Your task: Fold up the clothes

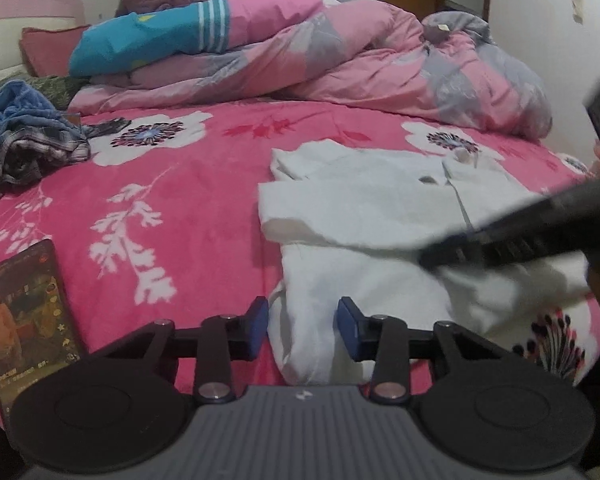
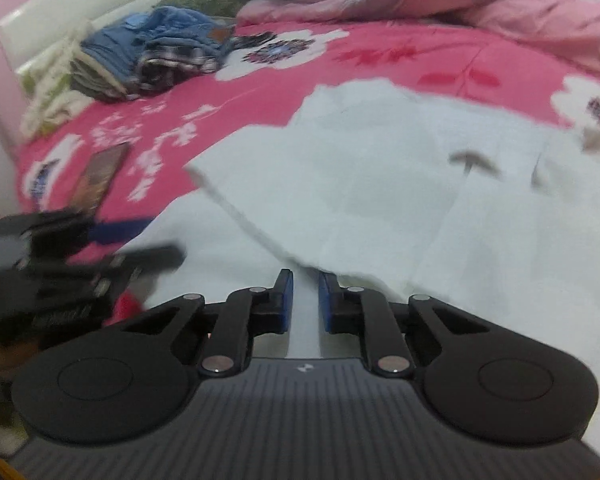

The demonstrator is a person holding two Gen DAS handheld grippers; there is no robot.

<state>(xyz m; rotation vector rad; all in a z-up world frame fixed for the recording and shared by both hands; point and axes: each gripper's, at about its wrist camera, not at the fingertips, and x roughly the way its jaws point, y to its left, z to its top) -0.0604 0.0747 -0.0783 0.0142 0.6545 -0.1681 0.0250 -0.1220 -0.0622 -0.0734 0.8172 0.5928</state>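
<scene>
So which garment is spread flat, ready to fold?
The white garment, spread beside both grippers. The blue and plaid clothes sit bunched in a pile near the headboard.

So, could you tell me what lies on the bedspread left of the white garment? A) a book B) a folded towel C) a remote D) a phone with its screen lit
D: a phone with a lit screen lies on the pink bedspread, left of the white garment.

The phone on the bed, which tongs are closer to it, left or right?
Left. The phone lies right beside the left tongs, just off their left side. The right tongs sit farther away over the white garment.
</scene>
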